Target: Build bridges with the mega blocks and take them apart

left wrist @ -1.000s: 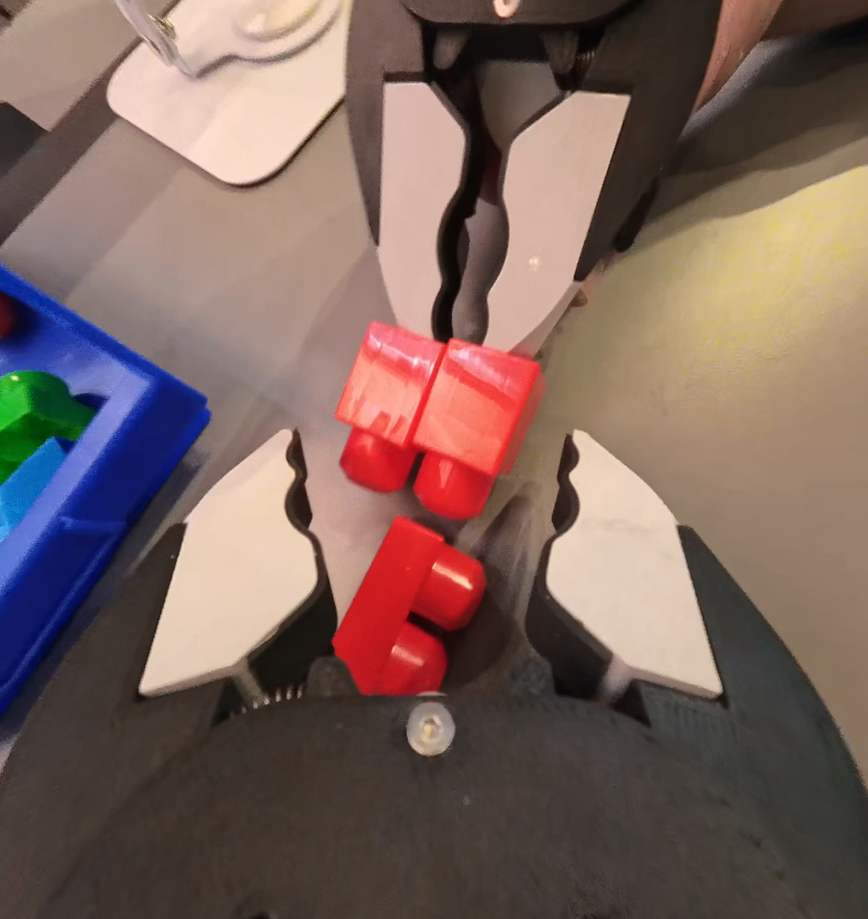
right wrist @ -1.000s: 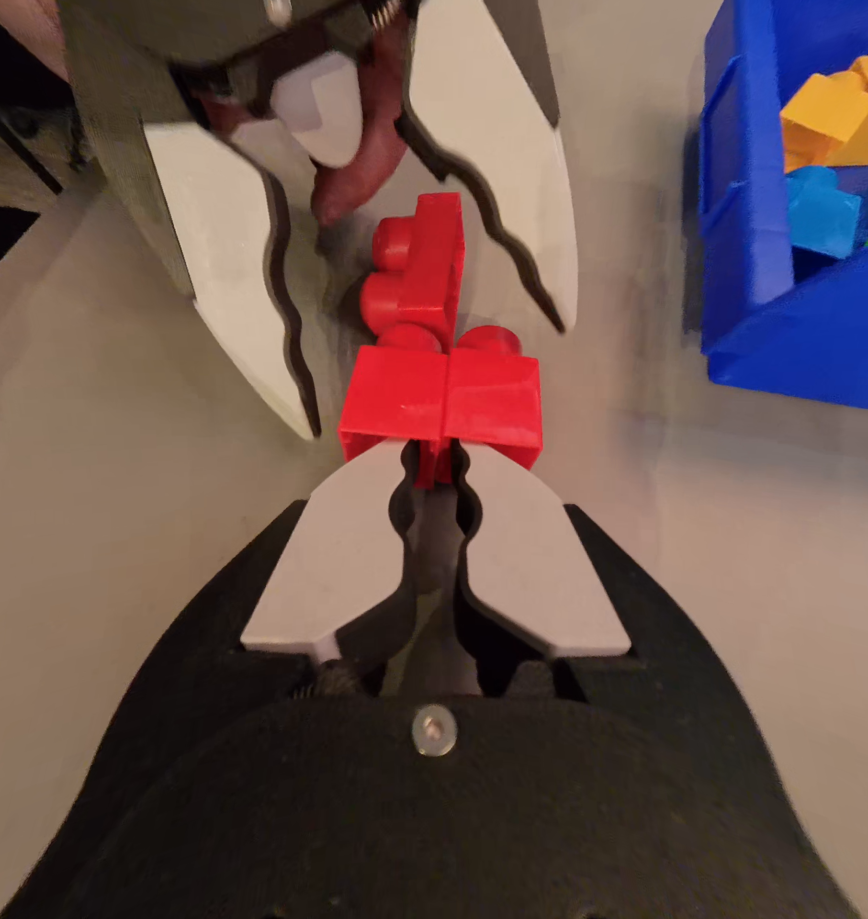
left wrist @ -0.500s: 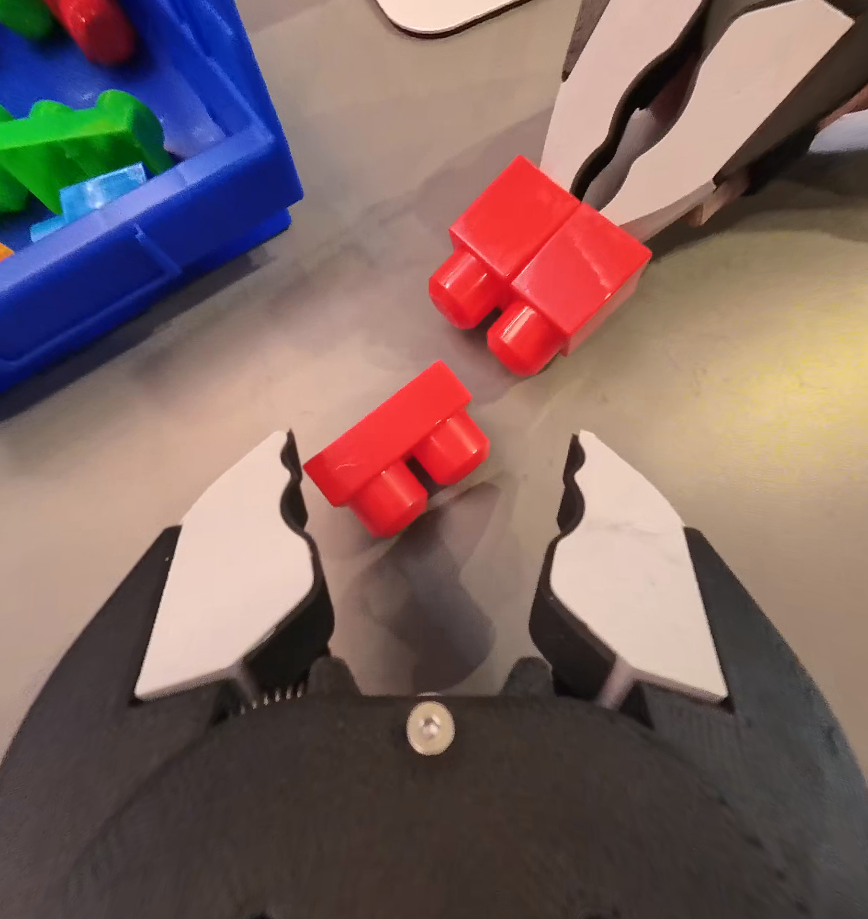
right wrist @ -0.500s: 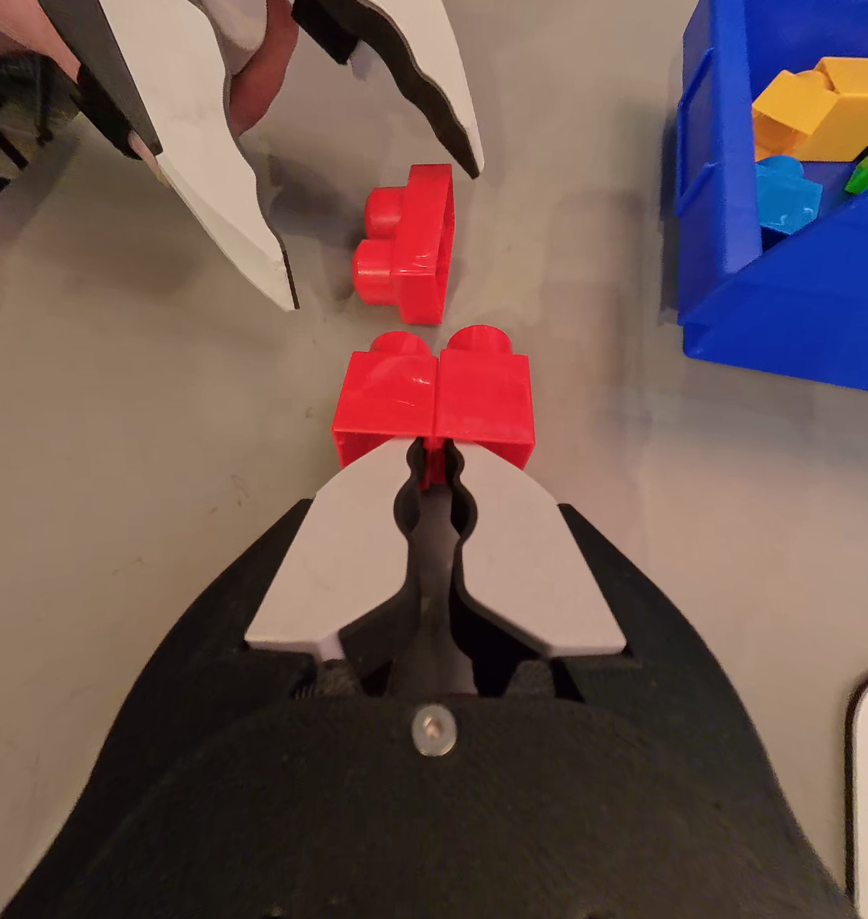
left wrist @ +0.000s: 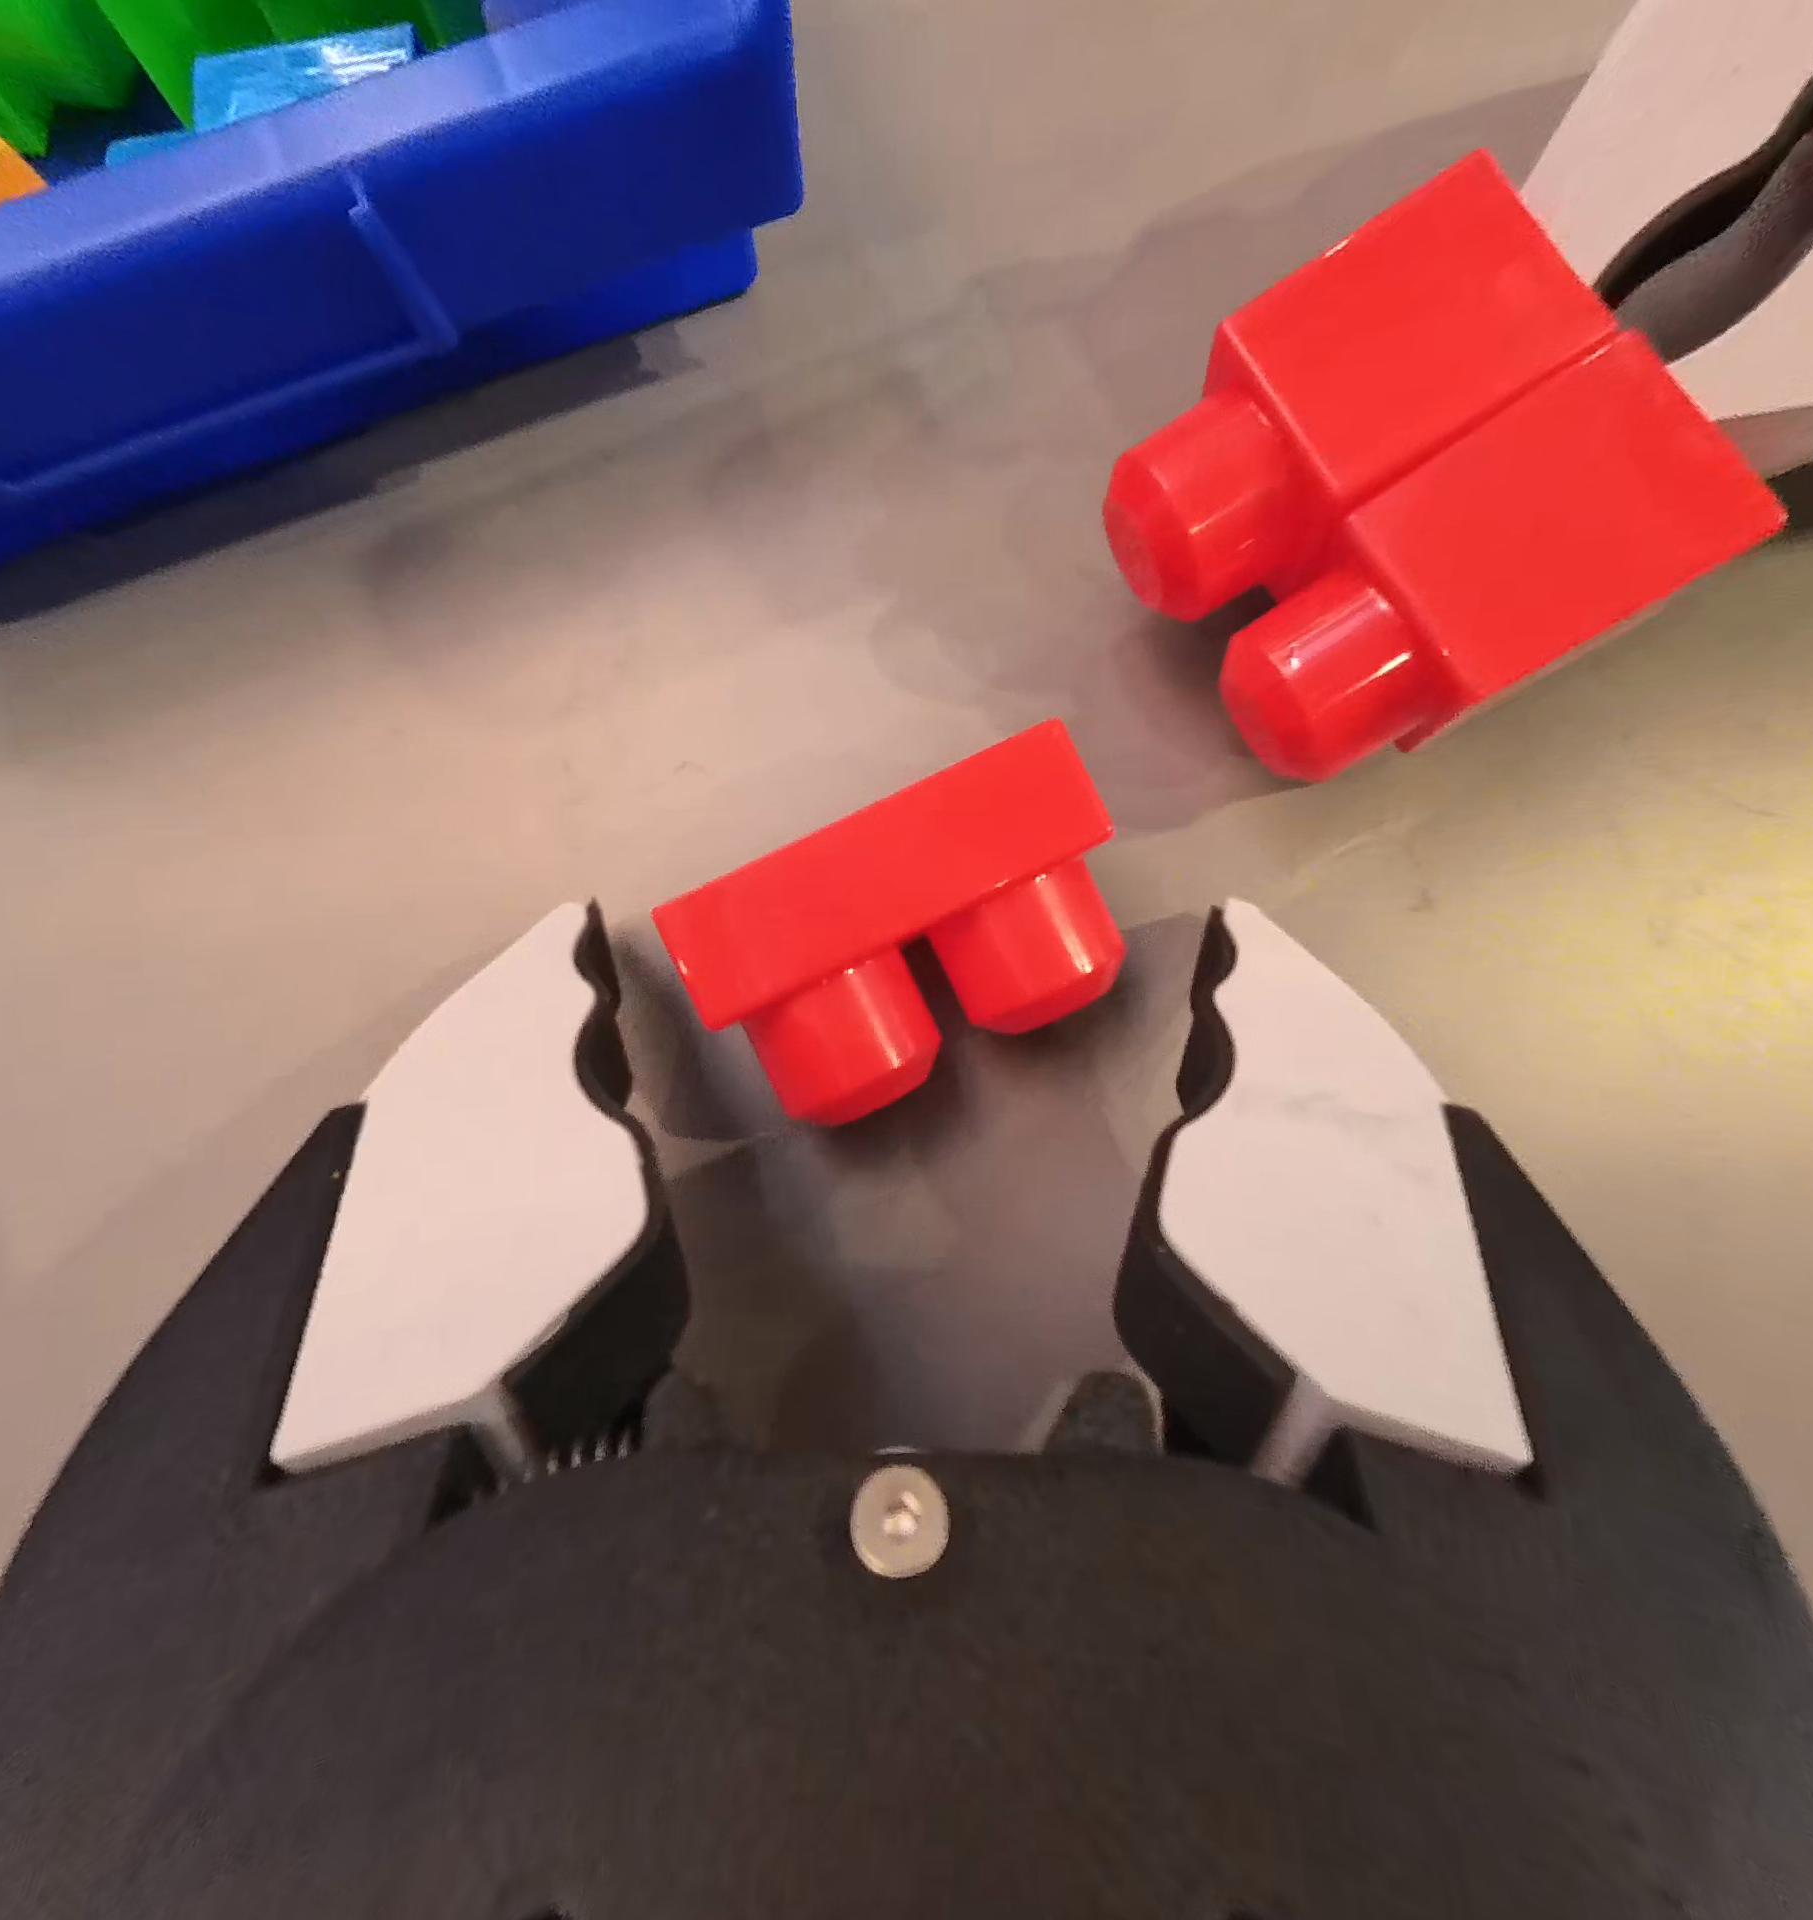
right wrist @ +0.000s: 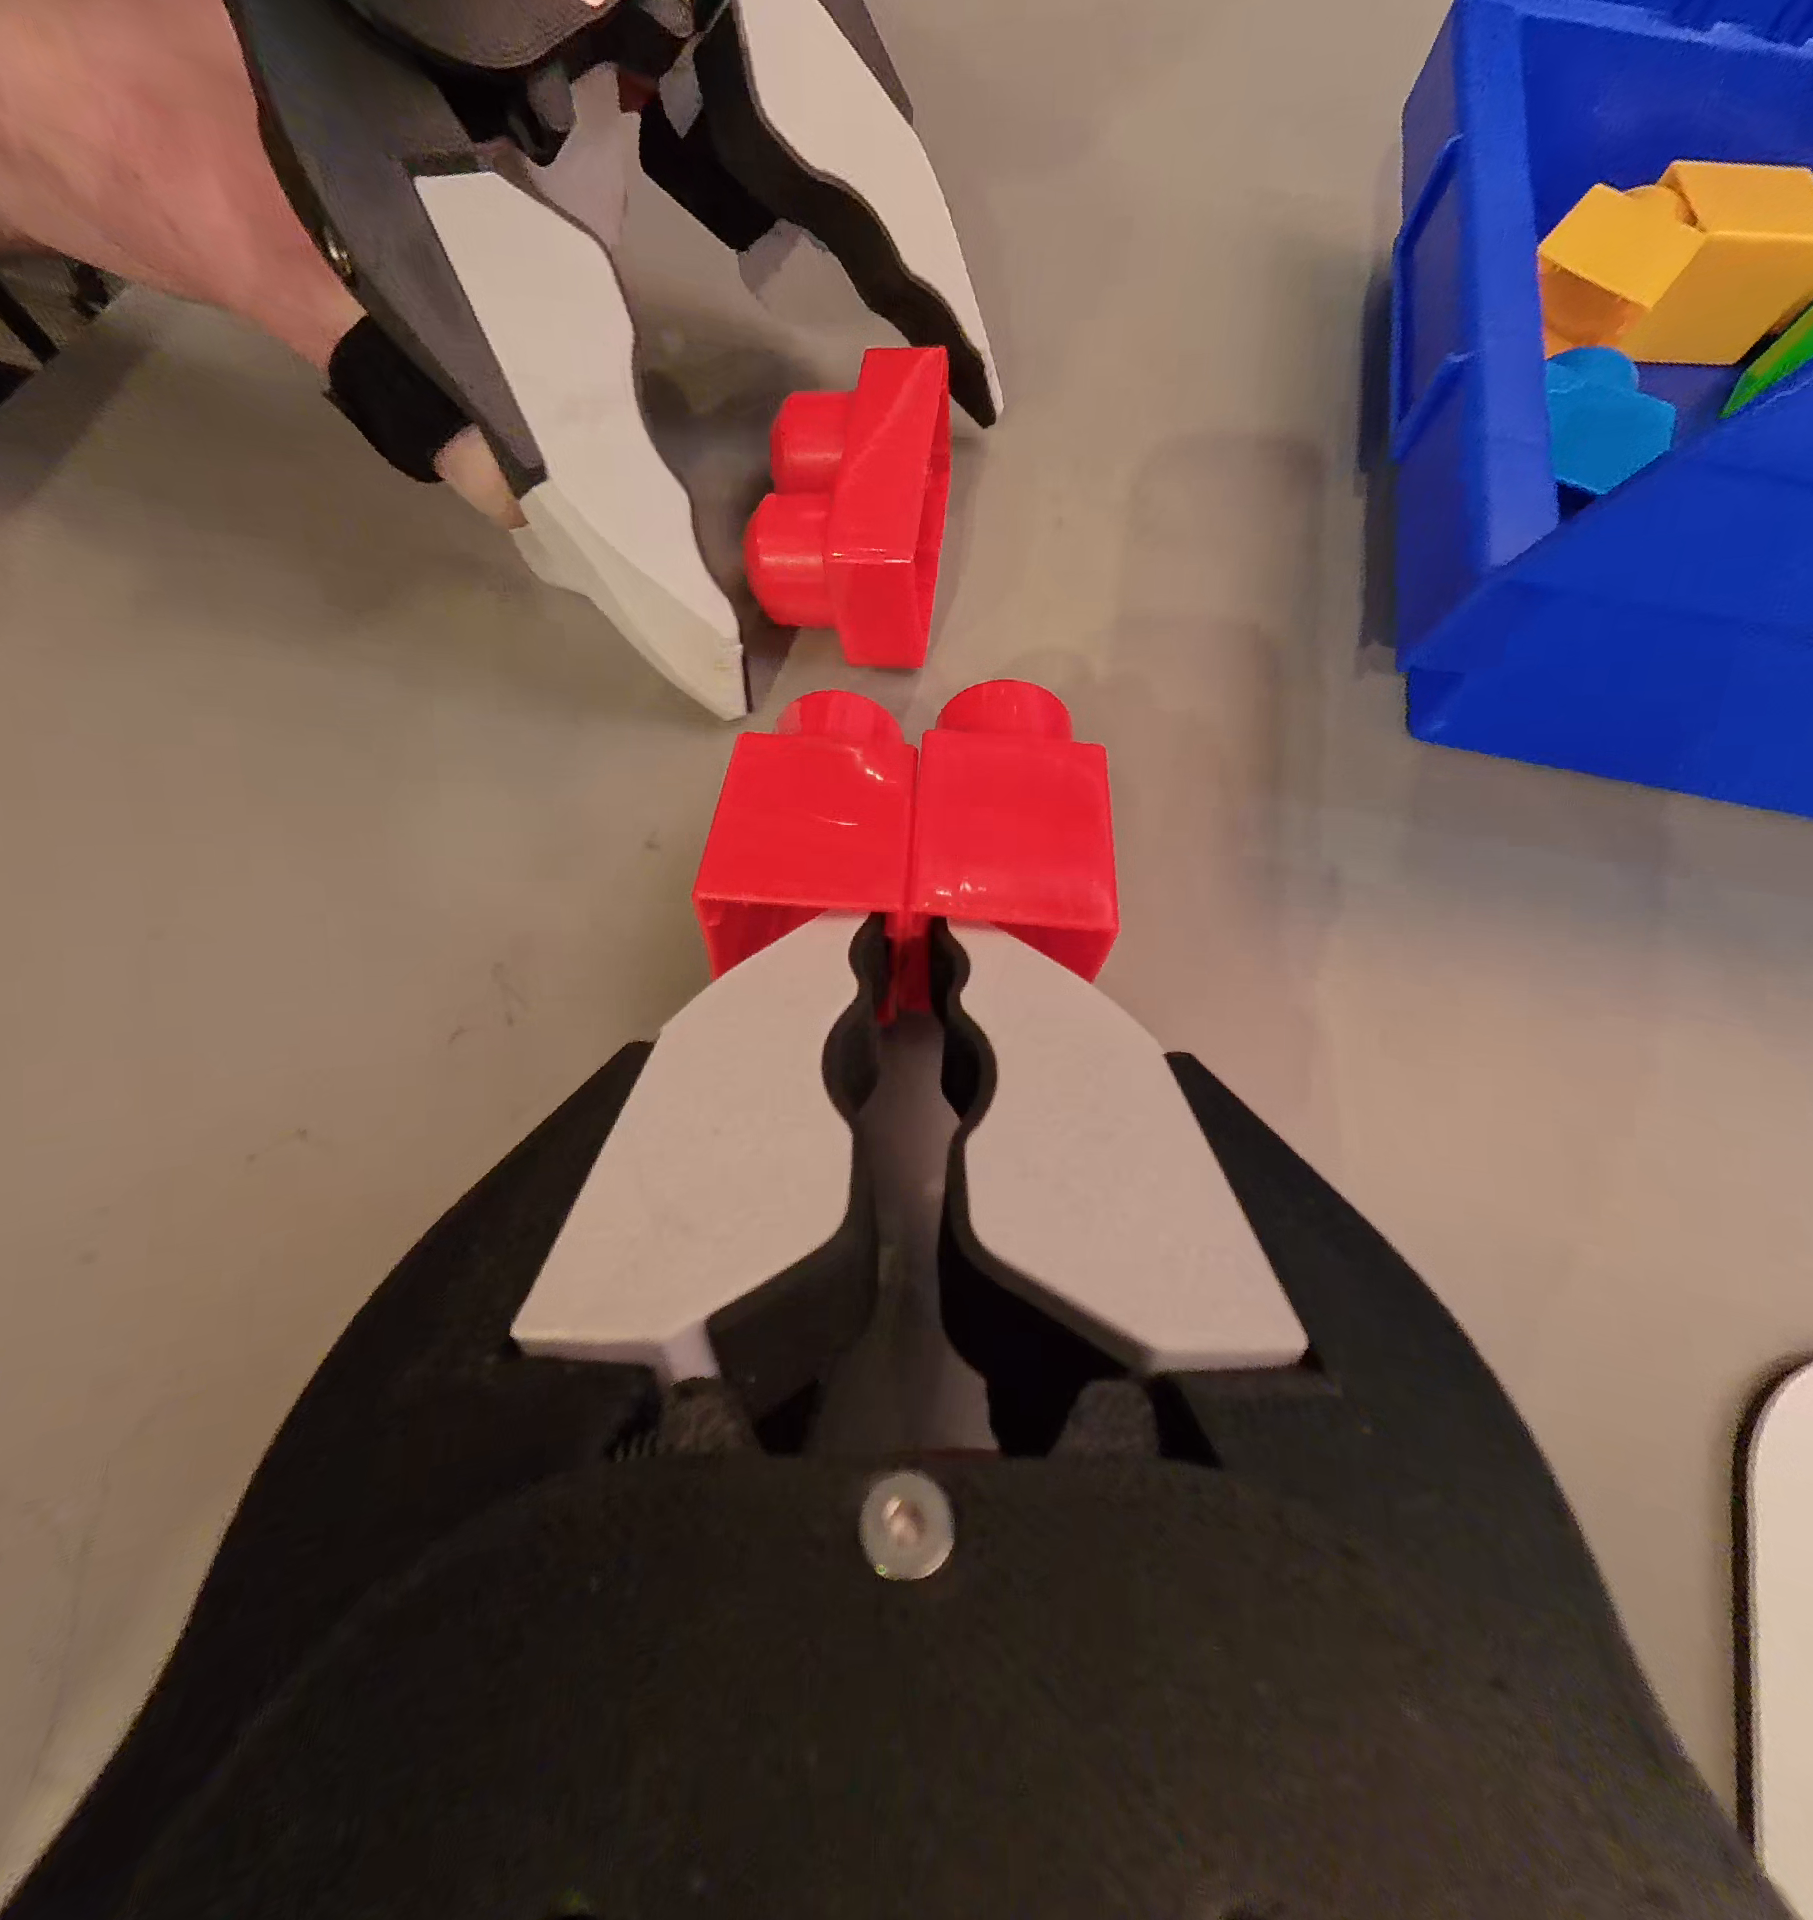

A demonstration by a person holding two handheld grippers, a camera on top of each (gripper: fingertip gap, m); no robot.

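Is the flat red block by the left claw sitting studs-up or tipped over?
Tipped over. The flat red block lies on the table with both studs pointing sideways toward the open left claw, whose fingers stand clear of it.

I counted two grippers: my left gripper (left wrist: 902, 935) and my right gripper (right wrist: 907, 940). Red blocks: three, namely one flat two-stud block (left wrist: 881, 883) lying on its side and two tall single-stud blocks side by side, the left tall block (right wrist: 808, 821) and the right tall block (right wrist: 1016, 821). One blue bin (right wrist: 1629, 644). Inside it I could make out two yellow blocks (right wrist: 1702, 270), one light blue block (right wrist: 1603, 431) and at least one green block (right wrist: 1806, 353); the rest was cut off. One white flat object (right wrist: 1806, 1662) at the edge. One hand (right wrist: 102, 187).
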